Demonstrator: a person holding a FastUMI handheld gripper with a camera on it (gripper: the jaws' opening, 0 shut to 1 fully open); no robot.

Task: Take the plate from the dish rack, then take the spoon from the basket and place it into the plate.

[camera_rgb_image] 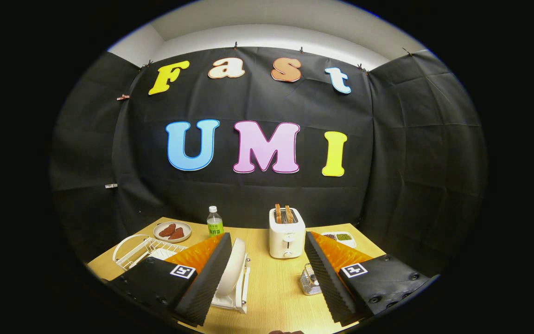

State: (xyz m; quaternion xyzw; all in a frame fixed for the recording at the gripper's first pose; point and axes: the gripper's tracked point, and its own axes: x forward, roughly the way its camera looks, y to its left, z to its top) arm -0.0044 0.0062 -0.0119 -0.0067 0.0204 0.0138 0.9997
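One pale wooden bench (271, 287) is sitting before black cloth walls | hand-held gripper (267, 253) is hovering wide open, holding nothing | white toaster (287, 234) is standing beyond the fingers.

The tongs (267, 260) hover level, fingers spread wide apart, gripping nothing.

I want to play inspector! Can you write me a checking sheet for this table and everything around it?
Surface: wooden table, light, bare between the fingers.
Job's things: white plate upright in the dish rack, beside the left finger; small wire basket beside the right finger, spoon not clearly made out.
Clutter: toaster with two bread slices; drink bottle; dish of brown food; white wire drainer; compartment tray.
Grippers: gripper open, fingers wide apart, holding nothing.
Cables: nothing seen.
Surroundings: black cloth wall, white ceiling.
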